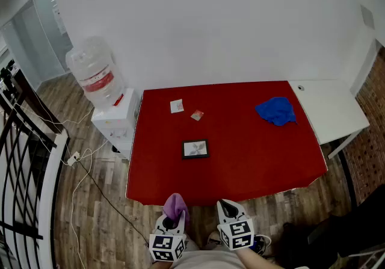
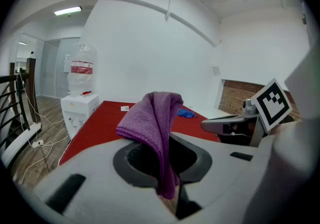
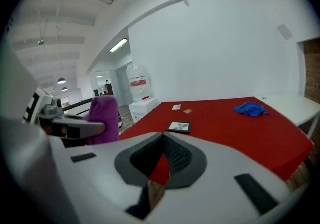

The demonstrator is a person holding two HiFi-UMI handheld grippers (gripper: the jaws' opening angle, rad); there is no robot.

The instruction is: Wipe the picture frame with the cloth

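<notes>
A small black picture frame (image 1: 195, 148) lies flat near the middle of the red table (image 1: 252, 159); it also shows in the right gripper view (image 3: 179, 127). My left gripper (image 1: 172, 221) hangs off the table's front edge, shut on a purple cloth (image 1: 175, 204) that drapes over its jaws (image 2: 155, 115). Beside it, my right gripper (image 1: 228, 208) is shut with nothing in it (image 3: 161, 163). Both grippers are well short of the frame.
A crumpled blue cloth (image 1: 277, 111) lies at the table's back right. Two small cards (image 1: 176, 106) (image 1: 197, 115) lie behind the frame. A water dispenser (image 1: 99, 81) stands left of the table, a white side table (image 1: 331, 111) on its right. Cables run over the wooden floor (image 1: 90, 183).
</notes>
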